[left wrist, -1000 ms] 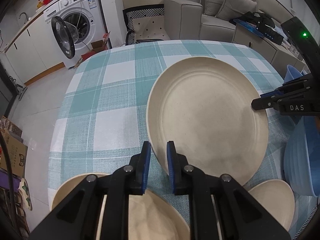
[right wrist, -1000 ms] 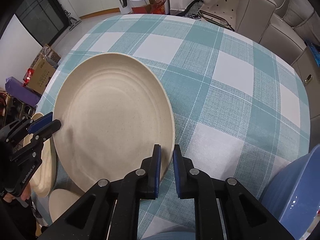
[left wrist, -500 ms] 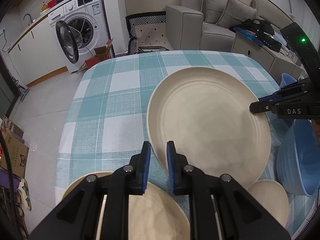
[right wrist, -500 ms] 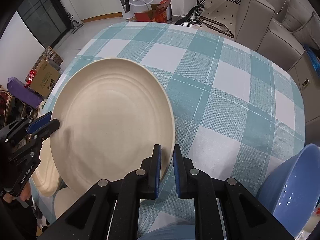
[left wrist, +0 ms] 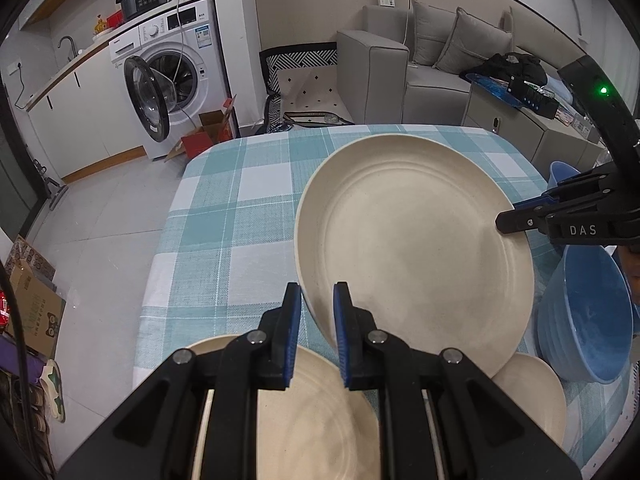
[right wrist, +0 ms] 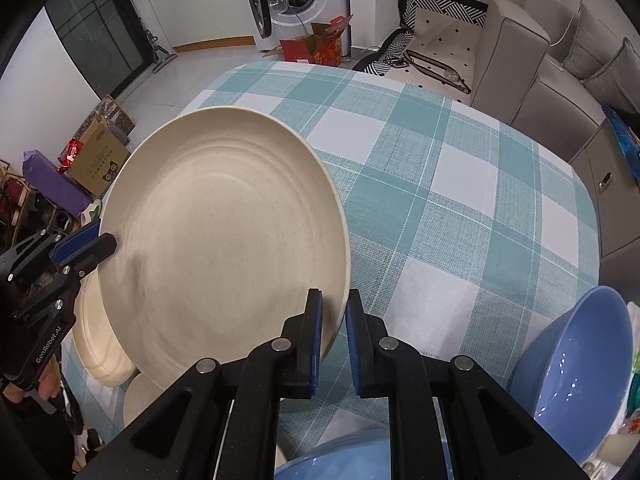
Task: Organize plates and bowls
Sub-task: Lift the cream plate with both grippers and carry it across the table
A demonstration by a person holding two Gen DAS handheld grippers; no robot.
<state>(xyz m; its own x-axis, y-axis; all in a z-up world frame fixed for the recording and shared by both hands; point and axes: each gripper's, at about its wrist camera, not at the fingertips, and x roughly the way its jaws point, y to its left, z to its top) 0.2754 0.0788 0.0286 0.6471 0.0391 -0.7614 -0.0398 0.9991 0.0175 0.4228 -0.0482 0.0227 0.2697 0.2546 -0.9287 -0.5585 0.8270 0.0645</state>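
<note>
Two grippers share one large cream plate (left wrist: 416, 248), each clamped on an opposite edge of its rim, so the plate hangs tilted in the air above the checked tablecloth (left wrist: 224, 216) rather than resting on it. The left gripper (left wrist: 316, 312) has its blue-padded jaws nearly together with the near rim pinched between them; the right gripper (right wrist: 332, 316) grips the other side the same way, jaws narrow and the rim running through the slot. From the left wrist view the right gripper's black fingers reach in from the right edge and meet the plate at its far side.

Below the lifted plate, close to the table's near edge, another cream plate (left wrist: 320, 412) lies flat, partly hidden behind the left gripper's body, and a smaller cream dish (left wrist: 532, 392) sits just beside it, tucked under the raised plate's lower rim. To the right of these stands a blue ribbed bowl (left wrist: 580, 320), and a second blue bowl (left wrist: 560, 176) shows farther back at the table's right side. The rest of the teal-and-white cloth is bare.

Beyond the table, a washing machine (left wrist: 172, 76) stands with its door swung open, a red cardboard box (left wrist: 208, 136) on the floor before it, and a grey sofa (left wrist: 420, 68) with cushions lines the far wall
</note>
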